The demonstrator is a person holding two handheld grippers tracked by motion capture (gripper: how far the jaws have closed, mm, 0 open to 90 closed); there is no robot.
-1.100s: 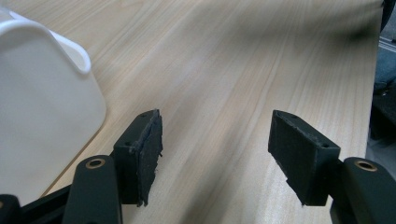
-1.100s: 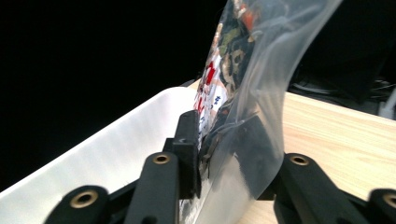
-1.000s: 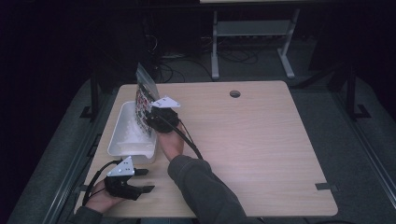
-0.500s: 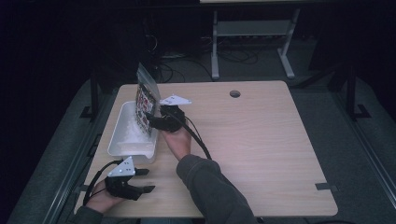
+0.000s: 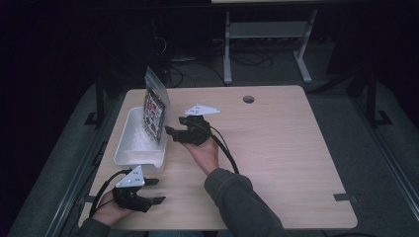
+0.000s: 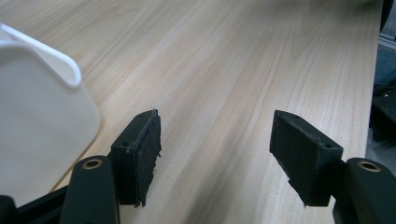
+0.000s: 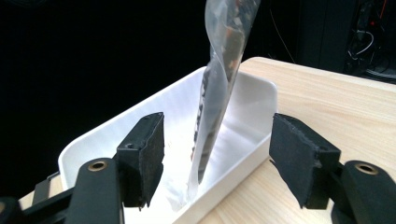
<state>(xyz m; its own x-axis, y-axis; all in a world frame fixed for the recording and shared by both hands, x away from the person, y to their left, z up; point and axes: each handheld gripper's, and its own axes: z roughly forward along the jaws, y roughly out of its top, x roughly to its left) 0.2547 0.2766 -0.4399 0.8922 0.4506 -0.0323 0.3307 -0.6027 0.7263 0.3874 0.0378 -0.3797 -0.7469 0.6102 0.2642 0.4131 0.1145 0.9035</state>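
A clear plastic bag with a printed card inside stands on edge in a white bin at the table's left side, leaning on the bin's right wall. In the right gripper view the bag rises from the bin straight ahead of the jaws. My right gripper is open, just right of the bin, with nothing between its pads. My left gripper rests open near the table's front left corner, below the bin, its pads over bare wood.
The wooden table has a round cable hole at the back. A dark strip sits near the front right edge. A black cable trails from the right gripper along the forearm. Beyond the table stands a metal frame with cables on the floor.
My right gripper has let go of the bag and drawn back to the right, away from the bin. The bag stays standing in the bin. The left gripper has not moved.
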